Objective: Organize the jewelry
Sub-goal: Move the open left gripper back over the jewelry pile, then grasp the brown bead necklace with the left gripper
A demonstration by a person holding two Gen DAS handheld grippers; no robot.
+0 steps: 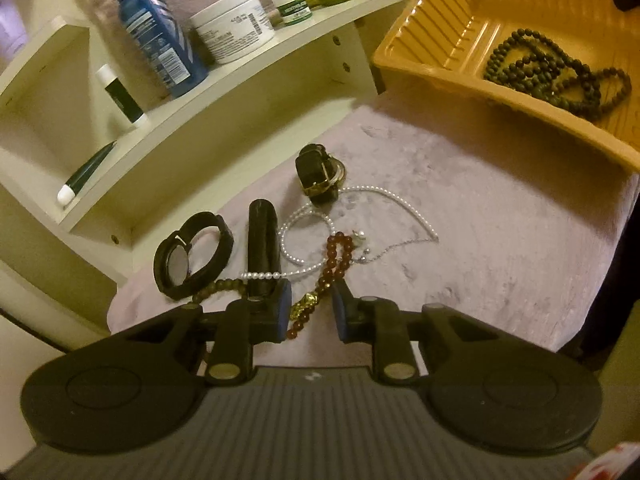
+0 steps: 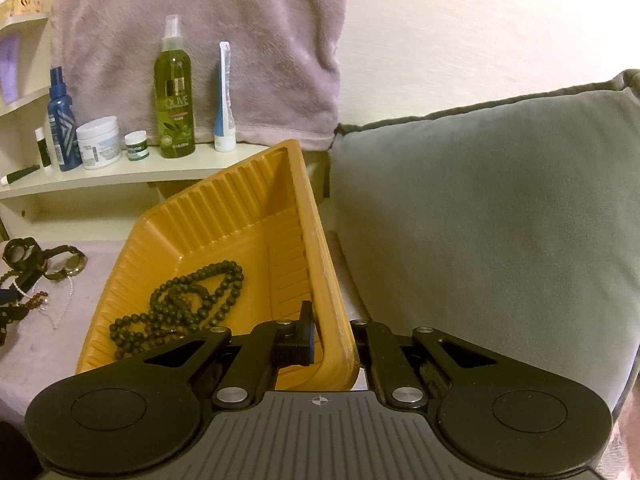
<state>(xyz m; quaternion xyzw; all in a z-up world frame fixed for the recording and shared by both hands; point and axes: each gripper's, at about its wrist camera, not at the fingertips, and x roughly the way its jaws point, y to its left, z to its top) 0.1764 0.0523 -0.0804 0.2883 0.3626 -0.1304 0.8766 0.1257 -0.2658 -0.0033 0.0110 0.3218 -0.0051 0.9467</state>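
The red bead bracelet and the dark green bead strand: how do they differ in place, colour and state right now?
The red bead bracelet lies on the lilac cloth; the dark green bead strand lies inside the orange tray. The red beads are glossy amber-red with a gold charm; the green ones are matte and dark. The left hand-held gripper stands open around the bracelet, while the right hand-held gripper clamps the tray's rim. Both are round-bead strands.

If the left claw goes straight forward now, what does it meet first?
Probably the reddish-brown bead bracelet with a gold charm, which lies between the open fingers of the left claw. Beyond it come the white pearl necklace and thin silver chain; depth is unclear.
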